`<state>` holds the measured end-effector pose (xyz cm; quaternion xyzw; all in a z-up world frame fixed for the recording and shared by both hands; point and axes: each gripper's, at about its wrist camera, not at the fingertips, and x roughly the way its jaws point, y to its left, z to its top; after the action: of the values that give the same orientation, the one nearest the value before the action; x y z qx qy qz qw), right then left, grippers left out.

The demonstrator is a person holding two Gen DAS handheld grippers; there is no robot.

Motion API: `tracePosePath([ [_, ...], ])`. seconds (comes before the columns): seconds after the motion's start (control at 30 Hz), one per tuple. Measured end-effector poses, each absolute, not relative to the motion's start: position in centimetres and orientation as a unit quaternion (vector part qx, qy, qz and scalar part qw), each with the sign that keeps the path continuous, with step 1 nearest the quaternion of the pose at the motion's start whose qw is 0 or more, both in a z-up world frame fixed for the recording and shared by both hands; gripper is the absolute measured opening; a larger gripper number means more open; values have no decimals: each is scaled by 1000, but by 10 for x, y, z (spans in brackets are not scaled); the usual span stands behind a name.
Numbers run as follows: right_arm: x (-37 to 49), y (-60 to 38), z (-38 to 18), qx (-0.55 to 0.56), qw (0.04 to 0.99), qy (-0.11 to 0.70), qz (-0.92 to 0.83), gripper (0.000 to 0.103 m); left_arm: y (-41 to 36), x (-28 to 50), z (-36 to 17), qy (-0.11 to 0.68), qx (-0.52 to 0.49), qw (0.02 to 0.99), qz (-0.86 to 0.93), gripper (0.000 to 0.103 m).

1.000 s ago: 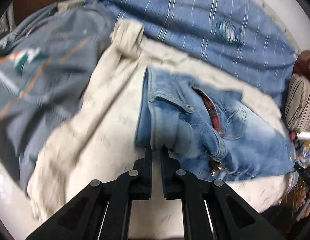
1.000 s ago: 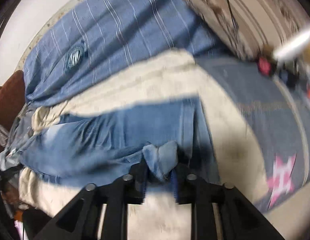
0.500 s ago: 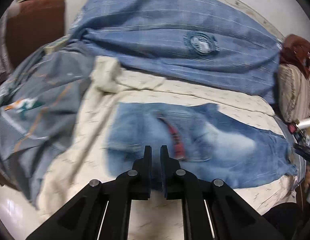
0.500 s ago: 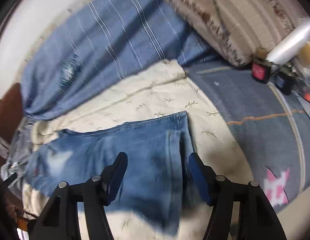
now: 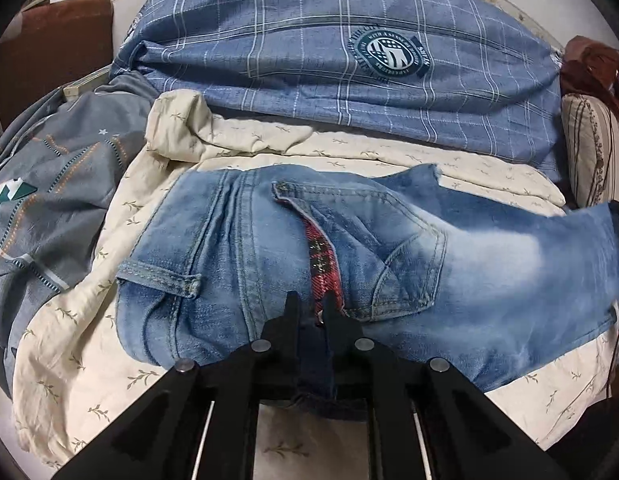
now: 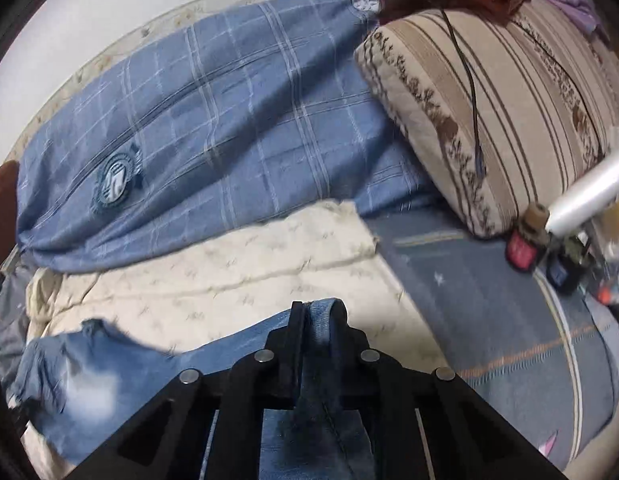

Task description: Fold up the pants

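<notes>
Light blue jeans (image 5: 237,256) lie spread on a cream leaf-print sheet (image 5: 81,344). In the left wrist view I see the waistband, a back pocket and a red plaid lining. My left gripper (image 5: 309,300) is shut on the near waist edge of the jeans. In the right wrist view the jeans (image 6: 89,384) run to the left, and my right gripper (image 6: 319,308) is shut on a hem edge that runs between its fingers.
A blue plaid duvet (image 5: 349,60) with a round badge lies behind the jeans. A grey patterned blanket (image 5: 49,200) sits at the left. A striped beige pillow (image 6: 489,112) with a black cable and small bottles (image 6: 525,248) are at the right.
Both grippers have closed in on the jeans' near edge. The right gripper, open half a second ago, is now shut on the hem. The left now grips the waist.
</notes>
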<state>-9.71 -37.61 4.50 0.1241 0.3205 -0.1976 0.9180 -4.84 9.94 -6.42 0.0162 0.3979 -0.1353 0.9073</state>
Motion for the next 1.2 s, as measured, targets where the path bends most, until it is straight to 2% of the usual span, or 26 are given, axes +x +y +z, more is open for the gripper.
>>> tracePosePath([
  [0.2, -82, -411, -20, 205, 871, 398, -203, 14, 94, -50, -68, 403, 20, 902, -156, 31],
  [0.3, -121, -425, -17, 240, 875, 357, -222, 15, 92, -52, -67, 399, 26, 902, -166, 38],
  [0.4, -160, -440, -7, 251, 874, 337, -243, 15, 92, -52, -66, 397, 18, 901, -171, 41],
  [0.6, -169, -397, 10, 203, 881, 383, -188, 15, 93, -53, -63, 391, -6, 904, -173, 47],
  [0.73, -145, -339, -7, 168, 876, 424, -156, 15, 88, -55, -62, 387, -2, 907, -167, 48],
  [0.77, -143, -330, -11, 163, 875, 430, -151, 15, 87, -56, -62, 386, 2, 907, -168, 51],
  [0.87, -134, -304, -30, 152, 867, 452, -142, 15, 84, -58, -64, 389, 17, 906, -169, 69],
  [0.9, -133, -298, -39, 149, 861, 464, -145, 15, 84, -59, -65, 392, 22, 904, -171, 71],
  [1.2, -165, -308, -57, 150, 839, 499, -159, 15, 73, -58, -81, 426, 80, 886, -163, 75],
])
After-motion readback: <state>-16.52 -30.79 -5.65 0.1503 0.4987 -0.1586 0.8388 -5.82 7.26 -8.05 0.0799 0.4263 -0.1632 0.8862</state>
